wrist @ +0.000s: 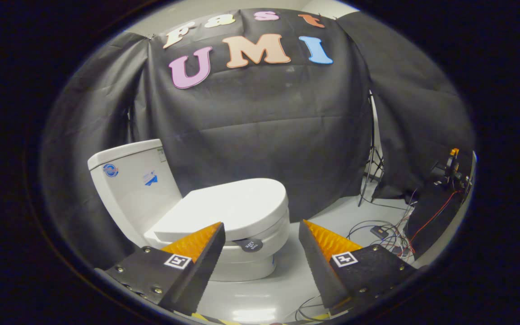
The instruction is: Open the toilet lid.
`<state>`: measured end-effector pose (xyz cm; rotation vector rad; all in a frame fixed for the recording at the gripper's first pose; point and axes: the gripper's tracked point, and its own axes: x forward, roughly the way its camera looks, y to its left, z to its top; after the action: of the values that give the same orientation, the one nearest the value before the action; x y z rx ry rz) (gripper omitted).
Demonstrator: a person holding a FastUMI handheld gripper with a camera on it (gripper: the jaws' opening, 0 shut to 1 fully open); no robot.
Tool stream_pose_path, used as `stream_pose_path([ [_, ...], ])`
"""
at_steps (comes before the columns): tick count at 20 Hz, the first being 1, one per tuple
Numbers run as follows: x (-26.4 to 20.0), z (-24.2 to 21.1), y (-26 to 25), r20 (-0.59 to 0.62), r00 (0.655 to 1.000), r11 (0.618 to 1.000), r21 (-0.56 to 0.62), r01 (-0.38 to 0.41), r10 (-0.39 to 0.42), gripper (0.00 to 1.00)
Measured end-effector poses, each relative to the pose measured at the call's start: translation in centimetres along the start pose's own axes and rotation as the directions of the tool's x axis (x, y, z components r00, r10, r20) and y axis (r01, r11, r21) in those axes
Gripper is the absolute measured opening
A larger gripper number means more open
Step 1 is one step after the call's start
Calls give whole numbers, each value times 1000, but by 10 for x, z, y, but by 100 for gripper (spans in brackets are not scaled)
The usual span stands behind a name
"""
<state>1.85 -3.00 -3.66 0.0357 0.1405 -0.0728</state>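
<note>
A white toilet (242, 253) stands on the floor ahead of me, with its tank (129, 185) at the back left against the black cloth. Its lid (228, 207) lies flat and closed over the seat. A small dark round tab (248, 245) sticks out under the lid's front edge. My gripper (262, 225) is open, its fingers wide apart with nothing between them. The left fingertip (215, 230) overlaps the lid's near edge in the view, and the tab sits between the two fingertips, a little beyond them.
The glossy grey floor (260, 298) spreads around the toilet. Loose cables and a small box (379, 232) lie to the right. A light stand (370, 167) and a dark-draped table with equipment (445, 180) stand at the far right.
</note>
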Motion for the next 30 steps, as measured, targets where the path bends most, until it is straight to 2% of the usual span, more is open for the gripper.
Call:
stream_pose_path([
  [9,32,-22,14,-126,991,998,47,-29,35,100],
  [13,43,-36,14,-198,979,988,157,-18,49,100],
  [17,65,-59,8,-284,955,929,370,33,79,100],
  [19,72,-72,1,-319,944,875,478,83,85,99],
  [22,80,-87,-5,-339,934,774,618,135,108,99],
  [25,93,-98,-9,-343,934,704,688,174,104,99],
  [27,100,-105,0,-346,927,691,706,156,145,97],
  [30,112,-109,11,-334,924,693,711,116,187,83],
])
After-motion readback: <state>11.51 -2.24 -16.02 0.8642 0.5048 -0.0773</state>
